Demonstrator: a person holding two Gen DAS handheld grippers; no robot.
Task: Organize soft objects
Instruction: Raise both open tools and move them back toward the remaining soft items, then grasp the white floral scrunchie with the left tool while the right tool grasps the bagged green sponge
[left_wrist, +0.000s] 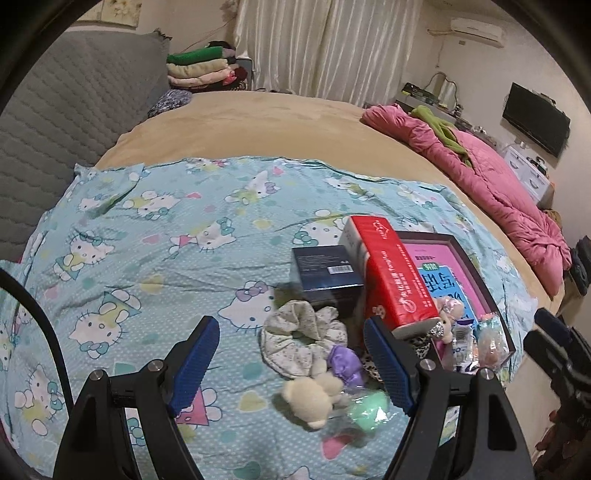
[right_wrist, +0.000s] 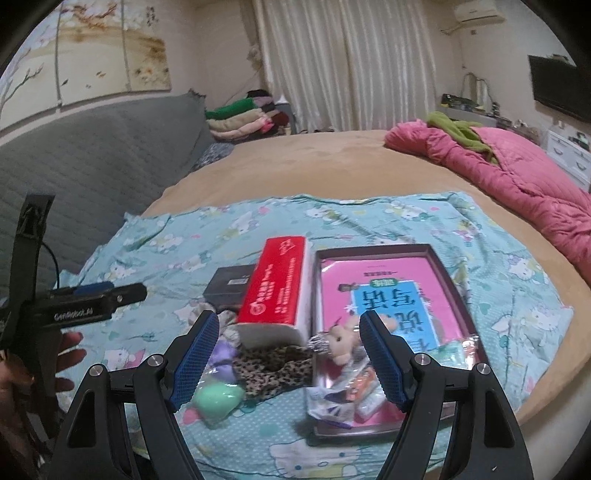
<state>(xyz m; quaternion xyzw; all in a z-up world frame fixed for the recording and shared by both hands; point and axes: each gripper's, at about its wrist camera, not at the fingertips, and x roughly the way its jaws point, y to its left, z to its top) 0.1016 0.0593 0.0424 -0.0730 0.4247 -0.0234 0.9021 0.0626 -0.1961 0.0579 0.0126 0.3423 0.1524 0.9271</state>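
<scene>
Soft items lie in a pile on the Hello Kitty sheet (left_wrist: 147, 258): a floral scrunchie (left_wrist: 299, 332), a purple item (left_wrist: 345, 363), a cream plush bear (left_wrist: 310, 402), a mint ball (left_wrist: 369, 410) and a leopard scrunchie (right_wrist: 273, 369). My left gripper (left_wrist: 291, 365) is open just above and in front of them, empty. My right gripper (right_wrist: 288, 358) is open and empty over the leopard scrunchie and a small plush keychain (right_wrist: 341, 341) at the edge of the dark tray (right_wrist: 450, 273). The left gripper also shows in the right wrist view (right_wrist: 92, 295).
A red tissue pack (left_wrist: 388, 273) leans on a dark blue box (left_wrist: 325, 277). The tray holds a pink book (right_wrist: 388, 291) and several wrapped packets (right_wrist: 351, 398). A pink quilt (left_wrist: 498, 177) lies at the bed's right; a grey headboard (left_wrist: 55, 122) stands left.
</scene>
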